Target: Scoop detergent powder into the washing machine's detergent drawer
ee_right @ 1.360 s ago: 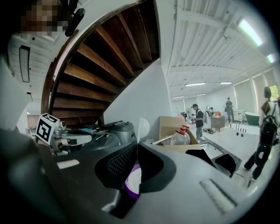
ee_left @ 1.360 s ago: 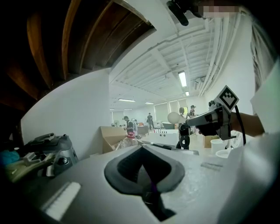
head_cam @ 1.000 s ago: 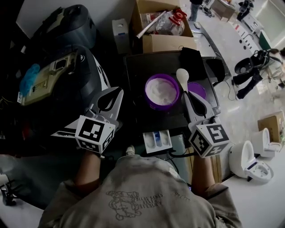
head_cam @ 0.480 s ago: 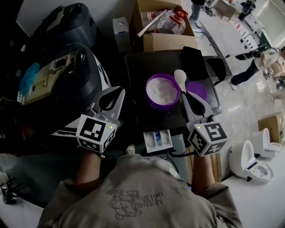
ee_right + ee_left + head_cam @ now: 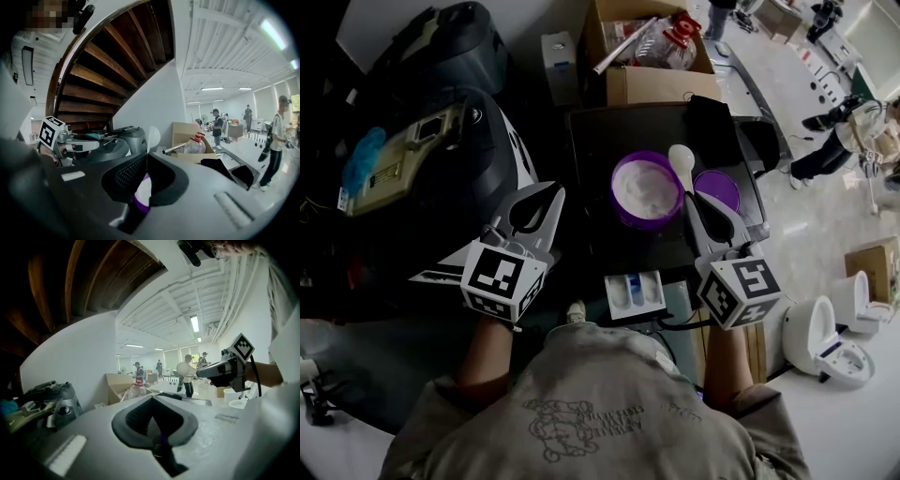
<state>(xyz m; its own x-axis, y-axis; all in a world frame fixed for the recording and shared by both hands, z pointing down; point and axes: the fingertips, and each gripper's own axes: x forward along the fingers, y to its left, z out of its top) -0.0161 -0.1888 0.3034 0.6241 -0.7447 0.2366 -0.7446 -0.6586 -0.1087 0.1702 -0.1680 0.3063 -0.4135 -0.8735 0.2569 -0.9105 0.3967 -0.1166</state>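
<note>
1. Detergent powder (image 5: 644, 185) lay white in a purple tub (image 5: 616, 197) that stood on the dark top of the washing machine (image 5: 600, 141).
2. In the head view, the detergent drawer (image 5: 635, 292) stuck out from the machine's front edge, nearer the person than the tub and between the two marker cubes.
3. The right gripper (image 5: 692, 202) had its jaws shut on the handle of a white spoon (image 5: 682, 161). The spoon's bowl sat just beside the tub's right rim, with a purple lid (image 5: 717, 190) lying to its right.
4. The right gripper view showed the clamp more plainly. The thin handle ran up between the closed jaws of the right gripper (image 5: 146, 158) and the spoon (image 5: 152, 137) stood edge-on above them, with powder (image 5: 143, 190) showing through the gap below. No view showed whether the bowl held powder.
5. The left gripper (image 5: 546, 199) hung to the left of the tub, well apart from it. Its own view showed the jaw tips of the left gripper (image 5: 153, 401) together, holding nothing.
6. Only the gripper views showed people standing in the hall beyond a cardboard box (image 5: 187, 133).
</note>
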